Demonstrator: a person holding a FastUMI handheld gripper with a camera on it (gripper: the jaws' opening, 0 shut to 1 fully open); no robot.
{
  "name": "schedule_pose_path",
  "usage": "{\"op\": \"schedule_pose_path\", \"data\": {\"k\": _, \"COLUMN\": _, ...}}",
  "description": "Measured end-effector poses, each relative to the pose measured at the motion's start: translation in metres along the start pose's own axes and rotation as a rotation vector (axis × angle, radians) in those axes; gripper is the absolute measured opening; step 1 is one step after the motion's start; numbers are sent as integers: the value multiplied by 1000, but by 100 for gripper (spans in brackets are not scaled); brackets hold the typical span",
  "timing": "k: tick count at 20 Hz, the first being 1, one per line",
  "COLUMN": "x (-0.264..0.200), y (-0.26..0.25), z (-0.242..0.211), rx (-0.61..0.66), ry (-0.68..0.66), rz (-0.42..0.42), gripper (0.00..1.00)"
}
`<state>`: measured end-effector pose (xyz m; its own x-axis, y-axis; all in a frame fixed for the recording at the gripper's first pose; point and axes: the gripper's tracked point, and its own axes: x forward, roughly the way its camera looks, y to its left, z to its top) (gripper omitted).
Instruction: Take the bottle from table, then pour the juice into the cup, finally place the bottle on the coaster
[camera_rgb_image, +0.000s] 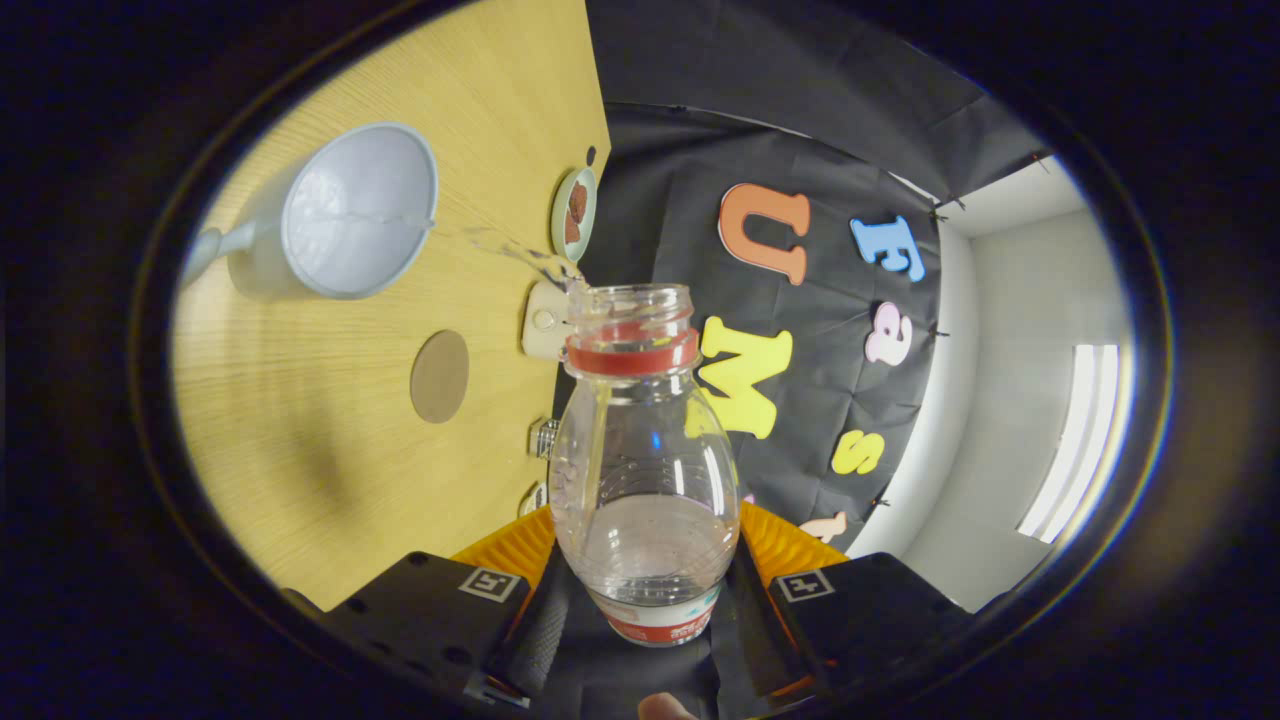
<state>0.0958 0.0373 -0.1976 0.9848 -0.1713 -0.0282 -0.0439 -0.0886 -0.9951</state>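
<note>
Gripper (645, 580) fingers clamping clear plastic bottle with red neck band (640, 470), tipped sideways; clear stream arcing from mouth into pale blue handled cup (355, 215) beyond fingers. Round brown coaster (440, 376) lying on wooden table (300, 440) between.

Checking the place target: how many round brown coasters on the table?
1. The coaster lies flat on the table, apart from the cup, beside the tilted bottle that the gripper clamps. The bottle and fingers could hide another.

Claw (645, 590) rolled sideways, both fingers (500, 550) clamped on the bottle (645, 480)
</note>
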Motion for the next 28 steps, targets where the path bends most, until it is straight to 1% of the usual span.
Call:
{"op": "schedule_pose_path", "data": {"k": 9, "x": -3, "y": -16, "z": 0, "rx": -17, "ry": 3, "rz": -12, "gripper": 78}}
{"op": "schedule_pose_path", "data": {"k": 28, "x": 0, "y": -29, "z": 0, "rx": -73, "ry": 9, "rz": -27, "gripper": 78}}
